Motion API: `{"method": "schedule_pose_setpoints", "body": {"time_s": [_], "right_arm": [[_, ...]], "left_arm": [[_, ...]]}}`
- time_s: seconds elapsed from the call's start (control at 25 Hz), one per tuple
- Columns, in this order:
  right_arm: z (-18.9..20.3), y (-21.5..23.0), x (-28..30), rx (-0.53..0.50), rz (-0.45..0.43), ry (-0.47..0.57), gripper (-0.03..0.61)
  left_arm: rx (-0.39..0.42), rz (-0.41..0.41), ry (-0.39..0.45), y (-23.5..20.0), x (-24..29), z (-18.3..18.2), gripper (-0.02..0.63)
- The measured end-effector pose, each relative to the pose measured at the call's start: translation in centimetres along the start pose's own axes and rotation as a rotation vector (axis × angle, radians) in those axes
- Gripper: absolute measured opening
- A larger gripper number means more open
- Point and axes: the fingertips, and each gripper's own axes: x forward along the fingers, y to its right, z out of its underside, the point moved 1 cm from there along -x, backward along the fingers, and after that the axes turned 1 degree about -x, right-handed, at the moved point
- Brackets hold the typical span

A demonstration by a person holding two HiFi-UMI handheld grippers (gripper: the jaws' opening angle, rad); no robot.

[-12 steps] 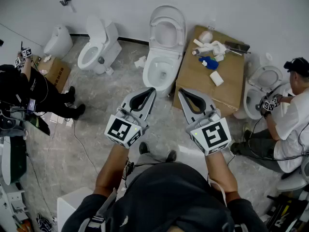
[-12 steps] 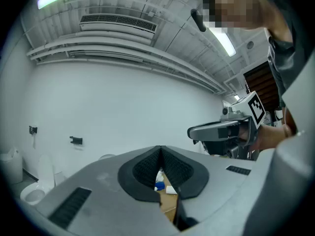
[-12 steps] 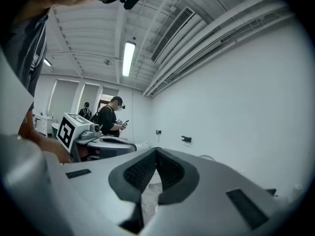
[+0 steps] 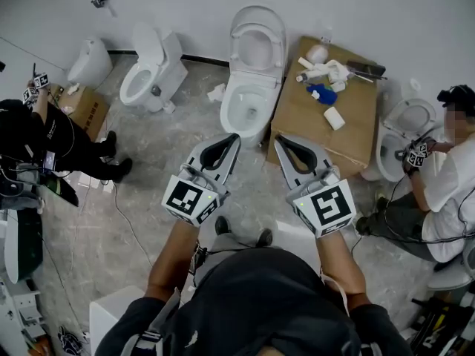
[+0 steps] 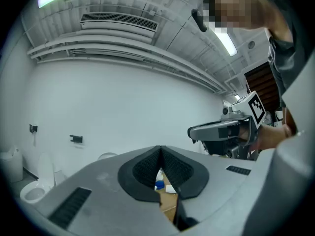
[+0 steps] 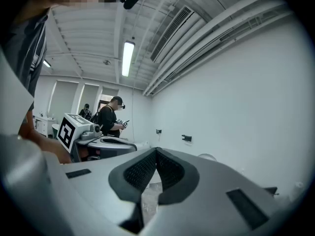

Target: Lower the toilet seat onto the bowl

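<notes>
Left tongs and right tongs hang side by side in the head view, tips together, empty. Just ahead of them stands the toilet bowl, its toilet seat upright (well beyond both tips). Left gripper view: jaws closed on nothing. Right gripper view: likewise closed.

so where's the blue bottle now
Head view, upper right: the blue bottle lies on the cardboard box, just right of the middle toilet.
</notes>
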Motion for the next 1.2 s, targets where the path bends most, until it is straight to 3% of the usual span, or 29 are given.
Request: {"method": "schedule_pose_setpoints", "body": {"time_s": [0.56,0.76,1.2], "right_arm": [[0.6,1.9,0.3,0.064,0.002,0.006,0.008],[1.1,2.3,2.5,0.080,0.012,-0.011,0.008],[0.0,2.9,10.3,0.073,0.086,-0.027,0.008]], "left_arm": [[0.007,-0.015,-0.011,-0.4,1.3,0.1,0.005],[-0.058,-0.013,-0.029,-2.7,2.8,2.1,0.005],[-0.047,0.082,-0.014,-10.3,3.3,0.9,0.005]]}}
